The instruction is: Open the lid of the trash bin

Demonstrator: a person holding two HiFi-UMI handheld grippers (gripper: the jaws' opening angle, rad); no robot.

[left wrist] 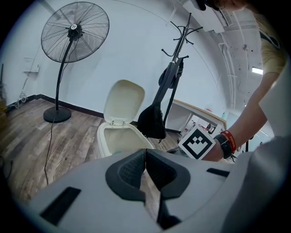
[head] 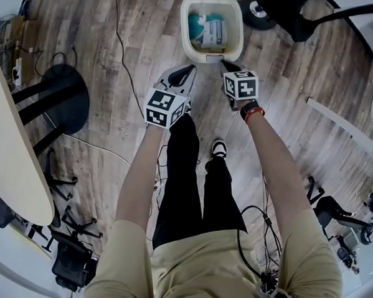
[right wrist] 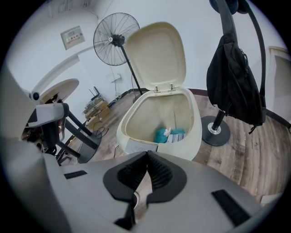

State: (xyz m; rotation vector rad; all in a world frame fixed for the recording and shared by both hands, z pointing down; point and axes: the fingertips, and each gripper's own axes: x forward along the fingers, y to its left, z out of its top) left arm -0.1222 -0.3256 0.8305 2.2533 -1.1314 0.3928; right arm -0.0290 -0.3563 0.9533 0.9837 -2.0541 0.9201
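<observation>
The cream trash bin (head: 186, 33) stands on the wood floor ahead of me with its lid (right wrist: 158, 54) raised upright on its rear hinges. Inside lie teal and white scraps (right wrist: 169, 134). In the left gripper view the bin (left wrist: 109, 136) and its raised lid (left wrist: 123, 101) show beyond my jaws. My left gripper (head: 184, 74) hovers just short of the bin's near left corner, shut and holding nothing. My right gripper (head: 227, 66) hangs by the near right corner, also shut and holding nothing. Neither touches the bin.
A coat stand's round base (head: 256, 14) sits right of the bin, with a black bag (right wrist: 236, 77) hanging from it. A standing fan (left wrist: 72, 32) rises at the left. A cable (head: 126, 61) runs along the floor. A white table (head: 8, 142) and black stool base (head: 68, 95) stand left.
</observation>
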